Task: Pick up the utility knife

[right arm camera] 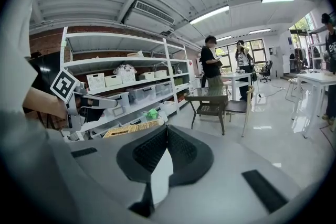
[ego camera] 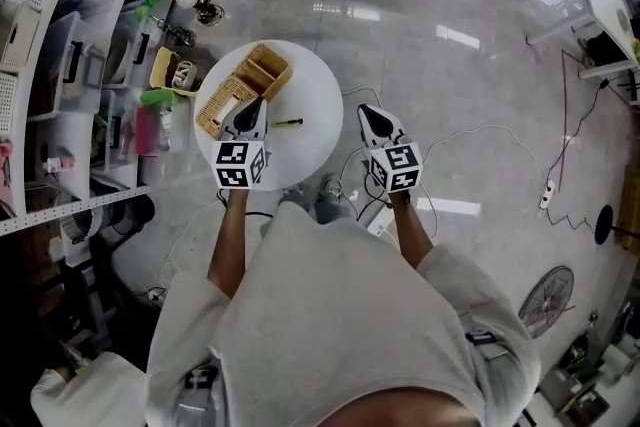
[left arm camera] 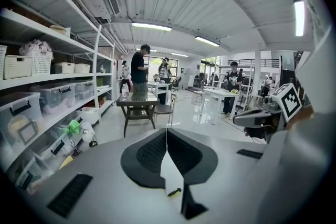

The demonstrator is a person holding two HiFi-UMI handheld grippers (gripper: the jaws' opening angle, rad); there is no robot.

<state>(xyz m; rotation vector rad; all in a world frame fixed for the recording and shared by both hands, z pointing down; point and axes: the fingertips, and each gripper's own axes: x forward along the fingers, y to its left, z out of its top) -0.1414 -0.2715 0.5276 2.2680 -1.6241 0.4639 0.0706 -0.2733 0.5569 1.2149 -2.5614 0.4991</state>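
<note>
**Plainly, both jaws shut and the knife untouched**

The left gripper (left arm camera: 167,134) had its jaws pressed together with nothing between them. The right gripper (right arm camera: 167,131) was closed and empty as well. Below the left jaws, the knife (left arm camera: 174,192) lay flat on the round white table (ego camera: 310,85), near the table's middle and apart from both grippers. It looked slim and dark with a yellow-green trim, so probably light, stiff and smooth-cased. Whether its blade was out was too small to tell. A grip across the middle of the body seemed safest, with the jaws opened first and brought low, since the knife lay flat. A wicker basket (ego camera: 262,67) stood on the table's left part, just beside the left gripper and near the knife, so it could crowd an approach from that side. The right gripper hung off the table's right edge, over the floor. Cables (ego camera: 470,130) trailed there, and shelves (ego camera: 60,65) stood well to the table's left.
</note>
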